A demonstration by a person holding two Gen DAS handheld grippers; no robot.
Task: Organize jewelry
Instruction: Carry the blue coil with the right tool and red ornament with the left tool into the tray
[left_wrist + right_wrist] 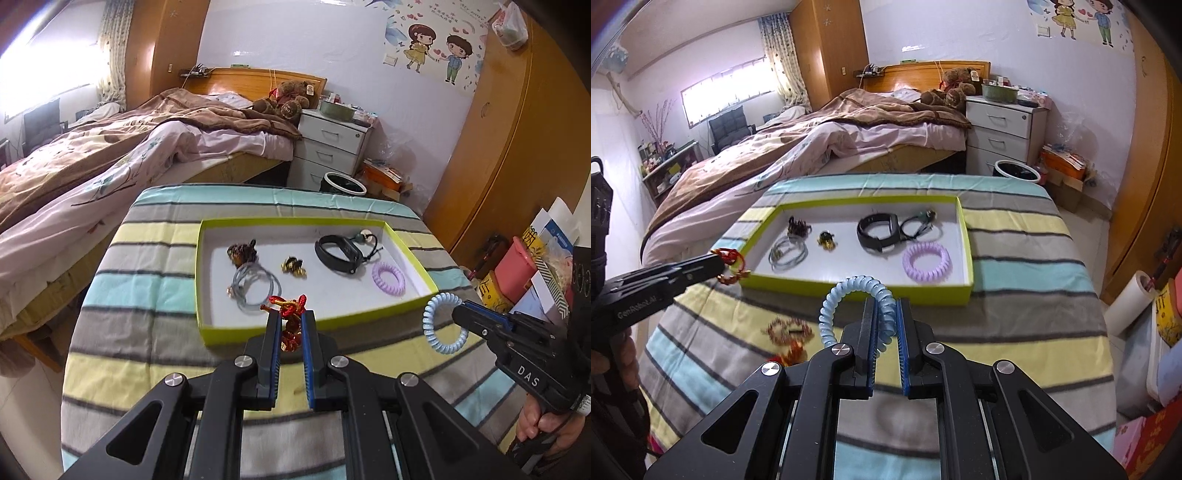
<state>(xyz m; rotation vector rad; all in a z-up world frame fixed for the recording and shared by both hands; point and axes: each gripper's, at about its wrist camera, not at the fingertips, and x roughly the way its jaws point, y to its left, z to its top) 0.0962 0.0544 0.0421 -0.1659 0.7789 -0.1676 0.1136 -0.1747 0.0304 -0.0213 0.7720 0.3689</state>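
Note:
A shallow tray with a lime-green rim (207, 291) (966, 236) sits on a striped cloth. Inside lie a black watch band (338, 253) (877, 229), a purple spiral tie (388, 278) (926, 262), grey hair ties (255, 286) (786, 254), a small gold charm (293, 266) (826, 240) and a dark clip (242, 252) (798, 225). My left gripper (290, 317) (718, 264) is shut on a red and gold knotted ornament (290, 308) (733, 267) at the tray's near edge. My right gripper (886, 304) (458, 314) is shut on a light blue spiral tie (849, 299) (441, 321), just short of the tray's near side.
A beaded bracelet with a red charm (788, 336) lies on the striped cloth (147, 350) in front of the tray. A bed (110, 158) stands behind and left, a white drawer unit (330, 147) and bin (341, 182) behind, and boxes (517, 273) at the right.

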